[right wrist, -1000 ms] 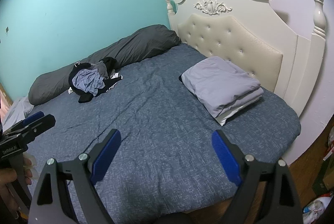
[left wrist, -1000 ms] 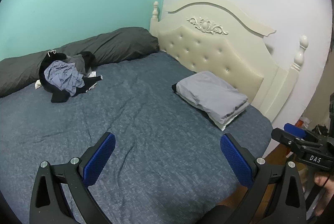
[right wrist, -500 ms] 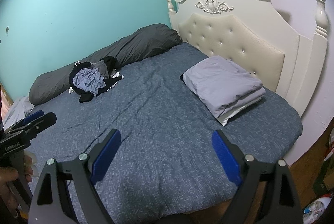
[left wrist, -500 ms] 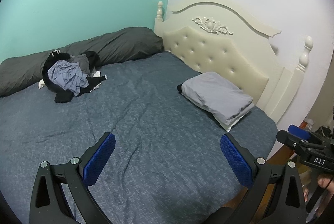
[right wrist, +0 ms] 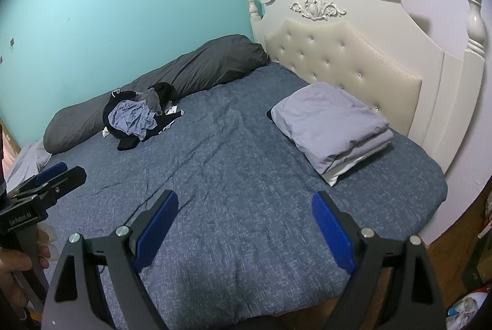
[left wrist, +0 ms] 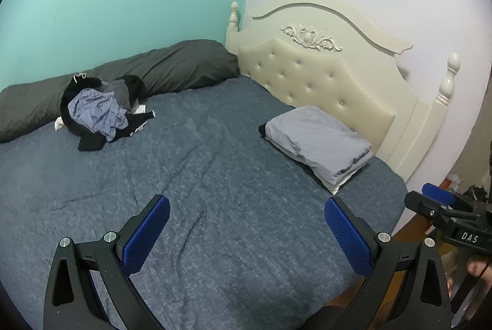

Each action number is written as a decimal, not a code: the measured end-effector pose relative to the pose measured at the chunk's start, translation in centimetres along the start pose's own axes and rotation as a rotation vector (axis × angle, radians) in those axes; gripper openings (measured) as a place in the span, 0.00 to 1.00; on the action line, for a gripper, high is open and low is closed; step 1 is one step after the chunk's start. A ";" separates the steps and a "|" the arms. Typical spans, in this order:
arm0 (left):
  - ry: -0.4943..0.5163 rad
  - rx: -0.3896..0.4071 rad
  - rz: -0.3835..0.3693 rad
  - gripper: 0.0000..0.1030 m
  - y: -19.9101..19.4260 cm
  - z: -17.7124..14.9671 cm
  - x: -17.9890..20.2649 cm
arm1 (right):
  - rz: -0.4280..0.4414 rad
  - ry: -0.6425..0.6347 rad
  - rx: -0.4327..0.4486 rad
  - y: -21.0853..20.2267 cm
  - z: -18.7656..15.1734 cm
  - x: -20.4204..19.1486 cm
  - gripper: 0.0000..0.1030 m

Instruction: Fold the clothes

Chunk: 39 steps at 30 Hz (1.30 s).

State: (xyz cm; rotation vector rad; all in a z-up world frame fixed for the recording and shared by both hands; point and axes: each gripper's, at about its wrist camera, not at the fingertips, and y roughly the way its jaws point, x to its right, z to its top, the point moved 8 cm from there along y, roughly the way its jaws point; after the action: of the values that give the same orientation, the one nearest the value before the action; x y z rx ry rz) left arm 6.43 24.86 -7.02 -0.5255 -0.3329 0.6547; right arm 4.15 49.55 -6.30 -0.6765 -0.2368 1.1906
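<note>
A heap of crumpled clothes (left wrist: 98, 111), black, grey and pale blue, lies at the far left of the bed (left wrist: 215, 176), against a long dark grey bolster. The same heap of clothes (right wrist: 138, 118) shows in the right wrist view. My left gripper (left wrist: 246, 207) hangs open over the near part of the bed, far from the heap, with nothing between its blue pads. My right gripper (right wrist: 244, 204) is open too, over the bed's near edge, and holds nothing. Each gripper appears at the side of the other's view, held by a hand.
A folded pale grey stack (left wrist: 319, 142) on a white pillow lies by the cream tufted headboard (left wrist: 323, 75). The dark bolster (left wrist: 172, 65) runs along the teal wall. Wooden floor and clutter (right wrist: 470, 284) show past the bed's right side.
The left wrist view has shifted slightly, so the bed and headboard sit a little to the right in the frame. Both grippers stay open; the clothes have not moved.
</note>
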 end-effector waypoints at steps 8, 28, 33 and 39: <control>0.012 0.008 0.010 1.00 -0.1 0.0 0.1 | -0.001 -0.002 -0.001 0.0 0.0 0.0 0.87; 0.022 -0.001 0.007 1.00 0.1 -0.1 0.1 | -0.005 -0.001 0.001 0.0 -0.1 0.0 0.87; 0.027 0.001 0.004 1.00 0.1 -0.1 0.2 | -0.006 0.000 0.001 0.0 -0.2 0.1 0.87; 0.035 0.006 0.005 1.00 -0.1 0.1 0.3 | -0.008 0.000 0.002 -0.1 -0.2 0.1 0.87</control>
State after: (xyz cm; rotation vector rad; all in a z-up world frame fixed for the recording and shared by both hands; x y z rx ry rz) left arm 6.67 25.08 -6.88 -0.5311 -0.2970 0.6503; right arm 4.40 49.56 -6.42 -0.6734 -0.2387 1.1826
